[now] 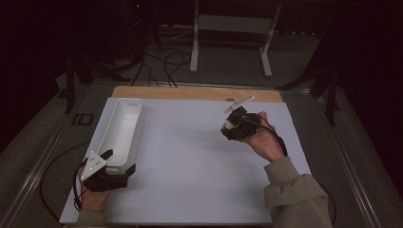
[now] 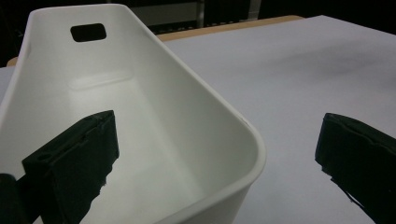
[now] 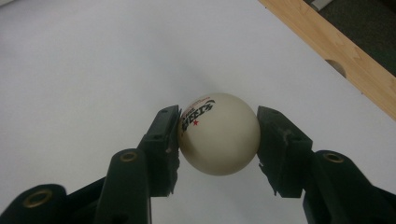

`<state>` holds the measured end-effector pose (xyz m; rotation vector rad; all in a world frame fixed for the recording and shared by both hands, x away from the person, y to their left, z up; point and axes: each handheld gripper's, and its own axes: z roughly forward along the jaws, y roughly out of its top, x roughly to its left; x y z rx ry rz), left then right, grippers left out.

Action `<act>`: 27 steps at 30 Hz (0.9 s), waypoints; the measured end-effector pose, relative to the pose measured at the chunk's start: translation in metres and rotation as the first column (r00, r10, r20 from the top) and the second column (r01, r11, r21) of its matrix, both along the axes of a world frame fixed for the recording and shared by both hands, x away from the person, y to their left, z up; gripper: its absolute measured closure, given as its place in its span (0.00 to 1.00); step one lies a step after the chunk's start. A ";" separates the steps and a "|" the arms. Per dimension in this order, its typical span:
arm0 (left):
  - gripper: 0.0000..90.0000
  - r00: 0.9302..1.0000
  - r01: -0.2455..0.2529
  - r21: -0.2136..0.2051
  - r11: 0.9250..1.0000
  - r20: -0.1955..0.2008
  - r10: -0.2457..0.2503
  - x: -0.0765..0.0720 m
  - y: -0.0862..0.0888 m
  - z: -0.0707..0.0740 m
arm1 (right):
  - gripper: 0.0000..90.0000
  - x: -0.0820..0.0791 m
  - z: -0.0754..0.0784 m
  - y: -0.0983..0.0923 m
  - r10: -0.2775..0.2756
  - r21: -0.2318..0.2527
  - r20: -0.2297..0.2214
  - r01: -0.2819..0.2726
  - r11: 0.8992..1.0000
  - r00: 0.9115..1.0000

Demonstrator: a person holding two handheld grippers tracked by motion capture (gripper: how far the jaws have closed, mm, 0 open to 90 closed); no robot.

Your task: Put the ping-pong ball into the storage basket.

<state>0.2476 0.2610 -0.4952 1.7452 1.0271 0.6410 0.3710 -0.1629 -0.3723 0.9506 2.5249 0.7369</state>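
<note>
Dark floor and trailing cables ring a white surface [image 1: 199, 161] edged with a wooden strip [image 1: 190, 92] at twelve o'clock in the high view. At about two o'clock on the sheet, the right gripper [image 1: 231, 127] is held above the surface in a person's hand [image 1: 266, 140], its jaws clamped on a cream table-tennis ball [image 3: 219, 134]; the right gripper view shows both black pads pressed against the ball's sides, printed lettering and a small red star facing the camera. At about eight o'clock, the left gripper [image 1: 119, 164] sits at the near end of a long white bin [image 1: 121, 130] that lies along the sheet's nine-o'clock edge. In the left gripper view its jaws stand wide apart, one inside the bin and one outside, astride the near corner of the rim [image 2: 254, 140] without pressing on it. A rectangular handle slot [image 2: 88, 32] pierces the bin's far wall.
</note>
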 end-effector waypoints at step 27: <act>0.00 1.000 0.002 -0.003 1.000 -0.001 -0.002 0.000 0.000 0.000 | 0.56 0.002 0.010 0.018 0.035 0.014 0.014 -0.036 0.999 0.999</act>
